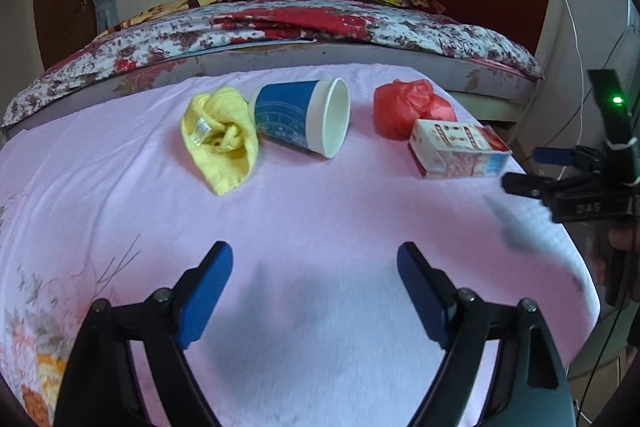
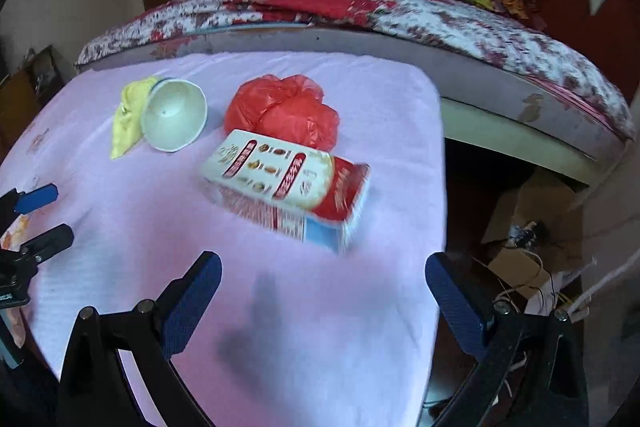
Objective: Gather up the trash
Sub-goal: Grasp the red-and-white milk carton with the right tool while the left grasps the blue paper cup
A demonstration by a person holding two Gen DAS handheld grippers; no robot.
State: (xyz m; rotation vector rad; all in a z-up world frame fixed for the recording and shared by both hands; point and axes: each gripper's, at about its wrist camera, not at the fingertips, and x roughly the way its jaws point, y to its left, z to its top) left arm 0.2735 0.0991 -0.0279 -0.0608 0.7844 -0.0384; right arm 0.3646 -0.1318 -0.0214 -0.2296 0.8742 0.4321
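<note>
1. Four trash items lie on the table with the pink cloth cover (image 1: pixel 320 219): one crumpled yellow cloth rag (image 1: pixel 218 137), one blue-and-white paper cup (image 1: pixel 304 117) tipped on its side, one bunched red plastic bag (image 1: pixel 410 107), one flat red-and-white cardboard box (image 1: pixel 458 149).
2. The rag touches the cup; the box lies just in front of the bag.
3. The left gripper (image 1: pixel 316 259) hovers with jaws spread wide, holding nothing.
4. The right gripper (image 2: pixel 324 267) is likewise wide apart and empty, near the box.
5. A bed with a floral quilt (image 1: pixel 280 27) stands behind the table.

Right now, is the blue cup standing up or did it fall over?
Fallen over. The blue cup lies on its side on the pink cloth, its open mouth facing sideways, and it looks empty inside.
</note>
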